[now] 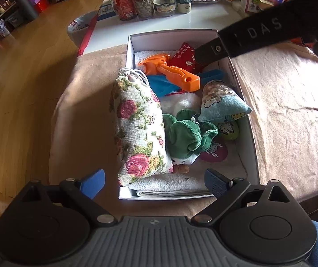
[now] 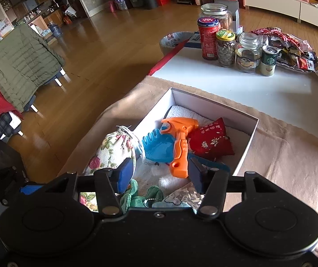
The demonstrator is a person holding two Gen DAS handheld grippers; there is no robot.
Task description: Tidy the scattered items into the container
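A white cardboard box sits on a beige cloth. Inside it lie a floral drawstring pouch, an orange toy hammer, a blue toy rake, a red pouch, a green plush and a light blue beanbag on a white towel. My left gripper is open and empty at the box's near end. My right gripper is open and empty above the box, over the hammer; its finger shows in the left wrist view at the box's far right.
Jars and cans and snack packets stand on the white tabletop beyond the cloth. Wooden floor lies to the left, with a jacket-covered chair.
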